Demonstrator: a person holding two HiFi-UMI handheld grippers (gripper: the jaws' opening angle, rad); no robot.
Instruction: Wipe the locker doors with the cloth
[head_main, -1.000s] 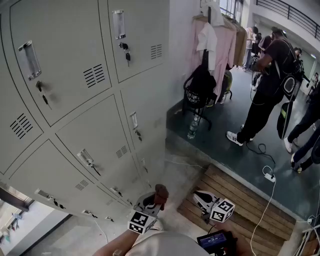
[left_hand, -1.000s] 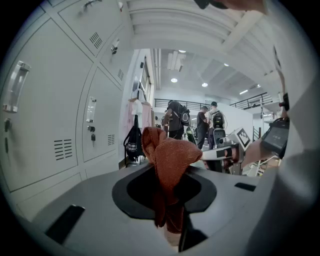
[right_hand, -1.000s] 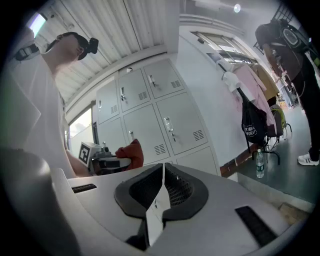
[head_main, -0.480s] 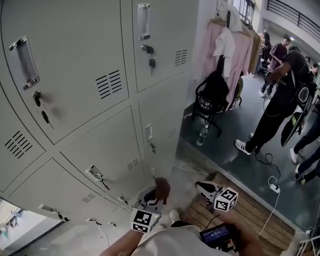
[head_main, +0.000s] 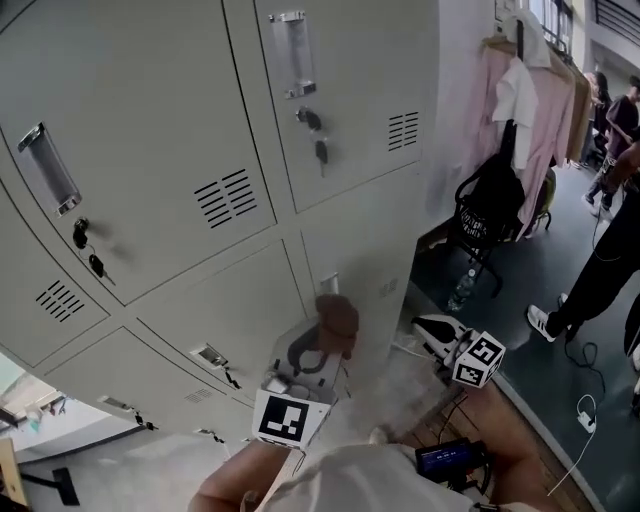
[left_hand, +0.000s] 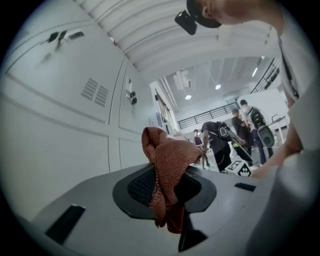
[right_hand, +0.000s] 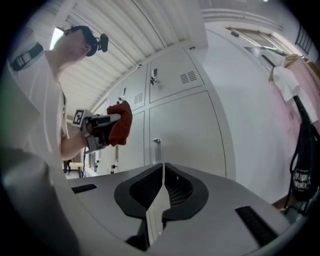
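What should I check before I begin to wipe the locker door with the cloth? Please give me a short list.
1. Cloth gripped: ok. The left gripper is shut on the cloth, which bunches out above its jaws.
2. Cloth against the locker door: cannot tell. It is close, but contact is not clear.
3. Right gripper out of the way: ok. It is shut, empty and to the right of the cloth.
4. Path upward: not ok. Keys hang from the upper door's lock and might snag.
5. Bystanders: ok. The person stands well off to the right.
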